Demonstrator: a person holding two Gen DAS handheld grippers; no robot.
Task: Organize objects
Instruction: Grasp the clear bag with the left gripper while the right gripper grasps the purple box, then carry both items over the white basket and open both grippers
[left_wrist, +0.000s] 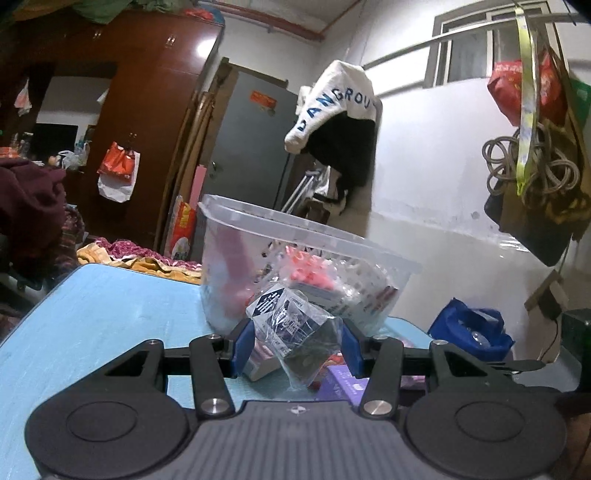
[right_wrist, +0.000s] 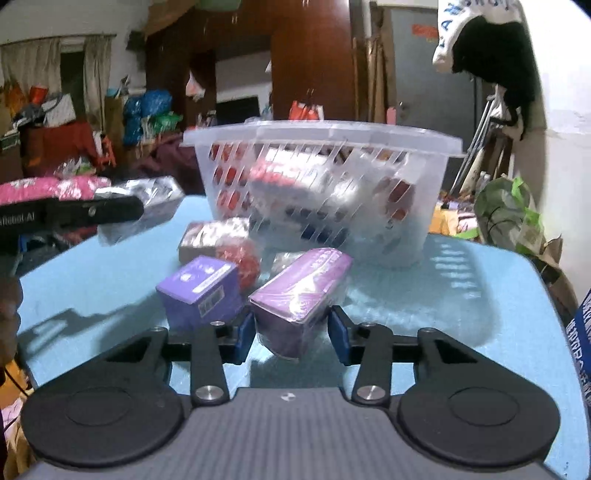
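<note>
A clear plastic basket (left_wrist: 236, 221) (right_wrist: 332, 136) holding several packets stands on the light blue table (left_wrist: 96, 317) (right_wrist: 480, 295). My left gripper (left_wrist: 293, 345) is shut on a clear-wrapped packet with dark print (left_wrist: 291, 321), held just in front of the basket; it shows as a silvery packet at the left in the right wrist view (right_wrist: 147, 206). My right gripper (right_wrist: 291, 332) has its blue pads on either side of a wrapped purple box (right_wrist: 299, 291) that lies on the table. A second purple box (right_wrist: 201, 288), a red mesh ball (right_wrist: 240, 262) and a brownish box (right_wrist: 210, 238) lie beside it.
A blue bag (left_wrist: 469, 325) sits past the table's right edge. A green plastic bag (right_wrist: 506, 214) lies beyond the table's far right. Clothes hang on a wall rail (left_wrist: 340, 110). Cluttered shelves and a dark wardrobe (left_wrist: 147, 110) stand behind.
</note>
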